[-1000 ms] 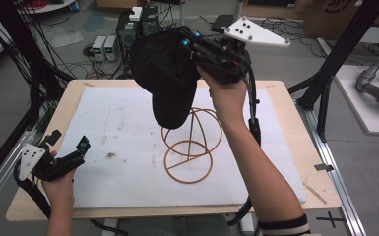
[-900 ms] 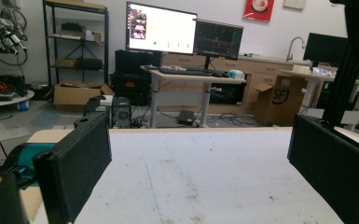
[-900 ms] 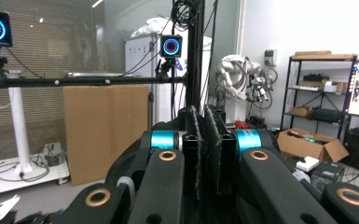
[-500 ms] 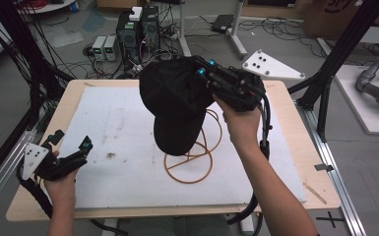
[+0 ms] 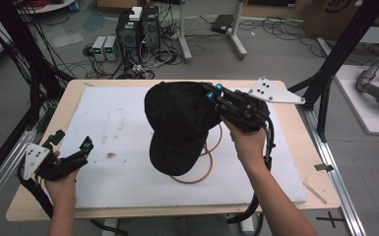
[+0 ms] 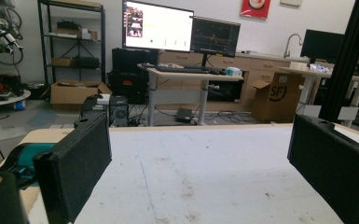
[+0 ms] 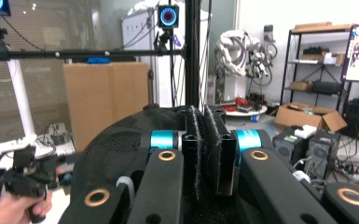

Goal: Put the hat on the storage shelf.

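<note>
A black cap [image 5: 179, 123] hangs over the middle of the white mat [image 5: 113, 113], brim pointing down toward the near edge. My right gripper [image 5: 209, 96] is shut on the cap's back edge, coming in from the right. In the right gripper view the pads [image 7: 204, 149] press together on black fabric, with the cap's crown [image 7: 116, 140] bulging to their left. A copper wire stand [image 5: 205, 164] sits under the cap, mostly hidden; its base ring shows. My left gripper [image 5: 71, 140] rests low at the mat's left edge, open, with bare mat between its fingers [image 6: 79, 163].
The wooden table [image 5: 295, 123] borders the mat on all sides. Black frame posts [image 5: 334, 64] rise at the right and left. Computer boxes [image 5: 138, 24] and cables lie on the floor beyond the far edge. The right gripper's cable [image 5: 268, 147] loops beside the wrist.
My right gripper has come down and toward the near side with the cap, which now covers most of the wire stand. The left gripper has stayed put.
</note>
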Action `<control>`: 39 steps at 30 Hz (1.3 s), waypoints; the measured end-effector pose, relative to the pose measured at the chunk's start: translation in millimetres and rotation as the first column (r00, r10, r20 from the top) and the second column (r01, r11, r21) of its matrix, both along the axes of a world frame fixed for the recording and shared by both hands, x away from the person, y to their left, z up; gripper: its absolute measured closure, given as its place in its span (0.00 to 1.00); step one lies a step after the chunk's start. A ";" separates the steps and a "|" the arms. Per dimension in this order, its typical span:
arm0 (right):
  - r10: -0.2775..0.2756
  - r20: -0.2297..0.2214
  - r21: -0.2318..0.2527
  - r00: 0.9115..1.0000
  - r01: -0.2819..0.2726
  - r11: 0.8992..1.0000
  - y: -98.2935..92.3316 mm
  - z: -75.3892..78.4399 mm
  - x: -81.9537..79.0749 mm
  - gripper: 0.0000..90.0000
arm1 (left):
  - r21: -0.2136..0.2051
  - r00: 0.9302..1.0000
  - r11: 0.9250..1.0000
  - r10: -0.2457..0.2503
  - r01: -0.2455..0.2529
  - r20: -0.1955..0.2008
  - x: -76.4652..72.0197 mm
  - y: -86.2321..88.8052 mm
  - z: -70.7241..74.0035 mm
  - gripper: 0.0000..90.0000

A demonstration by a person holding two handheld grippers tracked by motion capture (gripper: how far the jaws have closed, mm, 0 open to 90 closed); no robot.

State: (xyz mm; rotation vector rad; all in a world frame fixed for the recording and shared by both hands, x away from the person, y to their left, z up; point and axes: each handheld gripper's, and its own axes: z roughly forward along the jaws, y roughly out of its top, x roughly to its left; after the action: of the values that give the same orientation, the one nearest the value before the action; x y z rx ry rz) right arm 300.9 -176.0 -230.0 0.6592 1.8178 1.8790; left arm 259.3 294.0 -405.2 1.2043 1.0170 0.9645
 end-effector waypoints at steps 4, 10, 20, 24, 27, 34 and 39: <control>0.002 -0.020 -0.009 1.000 -0.003 1.000 -2.0 -12.0 0.2 0.95 | 0.004 1.000 1.000 -0.002 0.002 -0.004 0.1 -0.3 -0.3 0.07; 0.013 -0.033 -0.007 0.999 -0.014 1.000 -4.9 -19.1 -2.5 0.95 | 0.000 1.000 1.000 -0.002 0.002 -0.006 0.3 -0.9 -0.6 0.07; 0.031 -0.037 0.006 0.999 -0.031 1.000 -8.4 -23.1 -4.8 0.76 | 0.004 1.000 1.000 -0.001 0.001 -0.010 0.2 -0.7 -1.0 0.07; 0.013 -0.033 0.029 0.999 -0.013 1.000 -12.7 -20.4 -3.6 0.69 | 0.005 1.000 1.000 -0.002 0.002 -0.011 0.6 -1.4 -1.1 0.07; -0.001 -0.034 0.032 0.999 0.003 0.999 -15.2 -18.4 -2.1 0.66 | 0.002 1.000 1.000 -0.002 0.002 -0.011 0.7 -1.8 -1.2 0.07; -0.041 -0.034 0.043 0.999 0.043 0.998 -19.9 -13.8 0.9 0.56 | 0.008 1.000 1.000 -0.003 0.003 -0.014 0.7 -1.7 -1.6 0.07; -0.097 -0.030 0.038 0.995 0.098 0.994 -21.9 -13.1 1.9 0.41 | 0.008 1.000 1.000 -0.004 0.004 -0.012 0.7 -1.9 -1.5 0.07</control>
State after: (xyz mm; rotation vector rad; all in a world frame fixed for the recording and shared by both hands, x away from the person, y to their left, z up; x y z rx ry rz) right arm 302.8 -197.9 -243.0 0.7772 1.7373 1.8542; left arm 260.0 292.1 -406.7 1.2203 1.0208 0.9602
